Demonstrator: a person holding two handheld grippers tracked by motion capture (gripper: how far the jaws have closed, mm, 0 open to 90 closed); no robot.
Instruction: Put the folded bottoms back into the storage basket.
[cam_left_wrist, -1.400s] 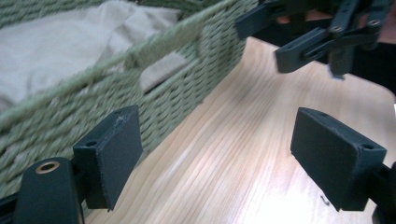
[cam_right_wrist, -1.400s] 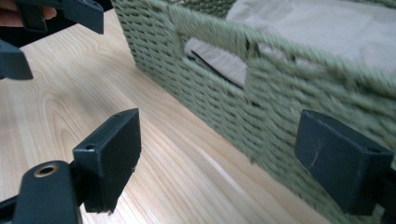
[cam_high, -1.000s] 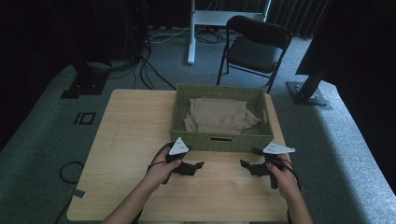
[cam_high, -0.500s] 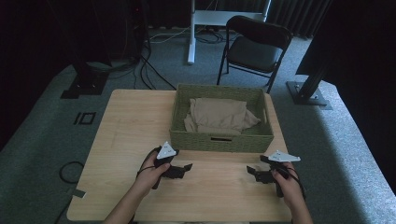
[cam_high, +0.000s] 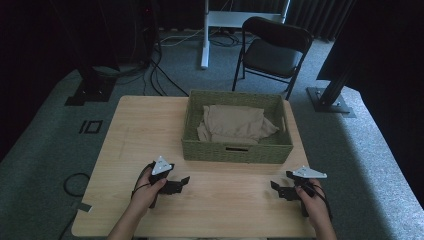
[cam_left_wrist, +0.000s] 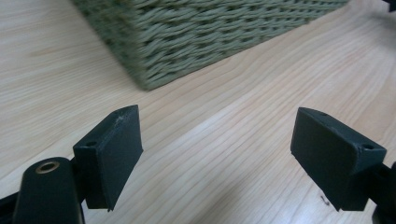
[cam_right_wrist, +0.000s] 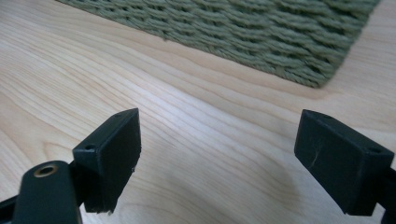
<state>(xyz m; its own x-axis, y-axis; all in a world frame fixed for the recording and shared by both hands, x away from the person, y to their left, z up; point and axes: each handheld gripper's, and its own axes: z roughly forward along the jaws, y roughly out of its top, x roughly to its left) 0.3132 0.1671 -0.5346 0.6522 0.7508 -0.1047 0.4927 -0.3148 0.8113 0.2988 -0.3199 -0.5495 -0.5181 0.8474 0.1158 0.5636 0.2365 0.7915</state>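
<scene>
A green woven basket (cam_high: 235, 150) stands at the far middle of the wooden table (cam_high: 130, 130), with a folded beige cloth (cam_high: 232, 122) inside it. My left gripper (cam_high: 184, 181) rests low over the table near its front left, jaws wide apart and empty; in the left gripper view the gripper (cam_left_wrist: 217, 154) faces the basket's corner (cam_left_wrist: 154, 51). My right gripper (cam_high: 274, 187) sits near the front right, also open and empty; the right gripper view has the gripper (cam_right_wrist: 217, 158) over bare wood below the basket's wall (cam_right_wrist: 261, 32).
Behind the table a black folding chair (cam_high: 272, 50) and a white desk leg (cam_high: 205, 35) stand on grey carpet. Dark stands (cam_high: 90, 85) and cables lie at the far left, another stand base (cam_high: 330, 97) at the right.
Both hands have drawn back from the basket toward the table's front edge and sunk lower, the left one farther. Both grippers' jaws stay wide apart.
</scene>
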